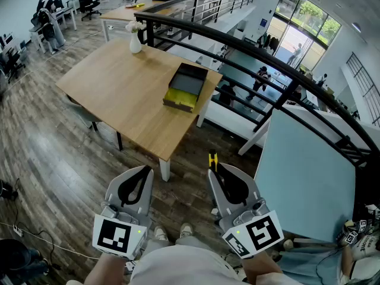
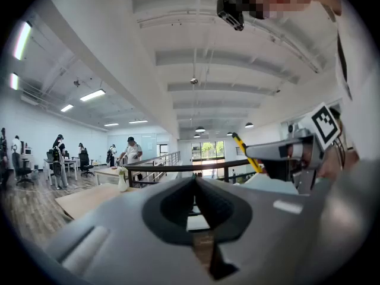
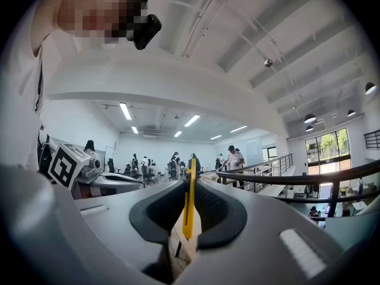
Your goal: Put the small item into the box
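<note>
Item: small item (image 3: 189,200), a thin yellow strip with a dark tip, standing upright and poking out past the fingertips in the head view (image 1: 212,159). It is sitting clamped between the pressed-together jaws of the right gripper (image 3: 191,181), which is hovering low in the head view (image 1: 215,172), over wood-plank floor and well apart from the table.

Left gripper (image 2: 195,180): its jaws are meeting at the tips with nothing between them. It is hanging just beside the right one (image 1: 144,171).

Box (image 1: 186,86): a dark grey tray with a yellow part at its near end, lying open near the far right edge of the wooden table (image 1: 113,94).

White vase (image 1: 136,41): it is standing at the table's far corner, holding pale flowers.

Black railing (image 1: 249,46): it is running diagonally behind the table.
</note>
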